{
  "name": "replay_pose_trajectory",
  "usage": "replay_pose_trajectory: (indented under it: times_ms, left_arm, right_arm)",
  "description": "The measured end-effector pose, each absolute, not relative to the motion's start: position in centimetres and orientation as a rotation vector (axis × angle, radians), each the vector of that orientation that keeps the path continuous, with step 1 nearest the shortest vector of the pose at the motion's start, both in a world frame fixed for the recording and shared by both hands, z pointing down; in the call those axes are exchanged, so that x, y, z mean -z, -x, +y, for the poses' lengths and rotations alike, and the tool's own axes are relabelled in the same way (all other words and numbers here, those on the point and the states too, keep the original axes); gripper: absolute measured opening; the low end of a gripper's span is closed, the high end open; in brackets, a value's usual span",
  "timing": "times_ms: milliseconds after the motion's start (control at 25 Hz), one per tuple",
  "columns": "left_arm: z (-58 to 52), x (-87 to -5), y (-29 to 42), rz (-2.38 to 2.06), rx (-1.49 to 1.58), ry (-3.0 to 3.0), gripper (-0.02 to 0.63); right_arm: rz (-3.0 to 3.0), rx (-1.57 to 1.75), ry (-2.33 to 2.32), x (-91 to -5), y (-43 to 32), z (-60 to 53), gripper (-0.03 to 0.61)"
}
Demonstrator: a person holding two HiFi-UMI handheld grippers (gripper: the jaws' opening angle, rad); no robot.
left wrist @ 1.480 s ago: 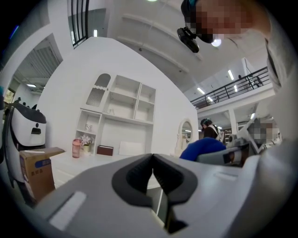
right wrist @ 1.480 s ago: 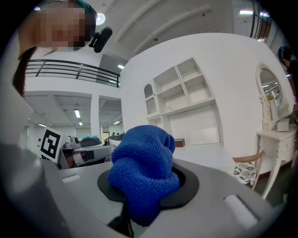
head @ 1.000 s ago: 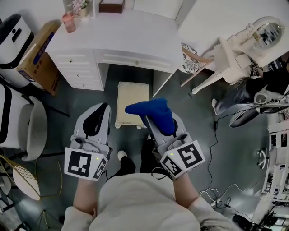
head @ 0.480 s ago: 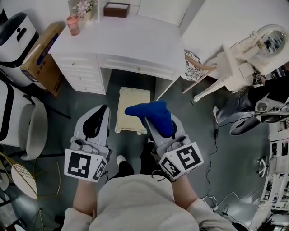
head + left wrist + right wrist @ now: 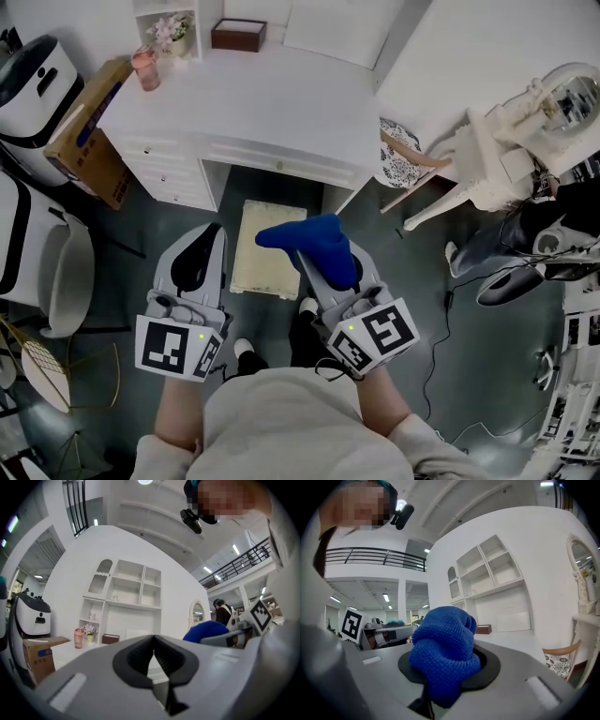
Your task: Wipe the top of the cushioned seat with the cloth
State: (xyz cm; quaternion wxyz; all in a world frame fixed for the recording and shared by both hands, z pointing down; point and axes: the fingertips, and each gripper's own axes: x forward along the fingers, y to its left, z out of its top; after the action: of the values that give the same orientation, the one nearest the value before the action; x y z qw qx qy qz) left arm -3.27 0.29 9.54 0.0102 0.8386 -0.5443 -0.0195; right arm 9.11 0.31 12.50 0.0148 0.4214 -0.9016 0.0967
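The cream cushioned seat [image 5: 265,251] stands on the dark floor in front of the white desk, partly under it. My right gripper [image 5: 314,246] is shut on a bunched blue cloth [image 5: 314,246], held above the seat's right side in the head view; the cloth [image 5: 443,656] fills the jaws in the right gripper view. My left gripper [image 5: 199,253] hangs just left of the seat, shut with nothing between its dark pads [image 5: 140,665]. Both grippers point up and forward, so neither gripper view shows the seat.
A white desk [image 5: 253,98] with drawers lies ahead, bearing a pink cup [image 5: 144,67], flowers and a brown box [image 5: 238,35]. A cardboard box [image 5: 89,131] leans at its left. A white chair [image 5: 469,141] and cables [image 5: 450,281] lie to the right, a grey chair [image 5: 66,281] to the left.
The view has shifted so the seat and desk sit lower and nearer. Both grippers keep their pose, the cloth still held over the seat's right edge.
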Motion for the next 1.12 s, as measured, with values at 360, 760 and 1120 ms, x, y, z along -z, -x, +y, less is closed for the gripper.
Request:
replay_pose_trajectory:
  times_ms: [360, 760, 1120]
  left_arm:
    - [-5.3, -9.2, -1.1, -1.822, 0.053, -2.558, 0.000]
    - [-9.2, -10.8, -4.3, -1.982, 0.023, -2.424, 0.000]
    - [-8.4, -12.0, -3.1, -2.173, -0.018, -2.228, 0.000]
  right_arm:
    - [-2.880, -0.294, -1.173, -12.3, -12.9, -6.2, 0.124]
    - [-2.922, -0.322, -0.946, -14.4, -15.4, -11.5, 0.126]
    - [-2.960, -0.359, -0.696, -16.2, -13.8, -13.2, 0.127]
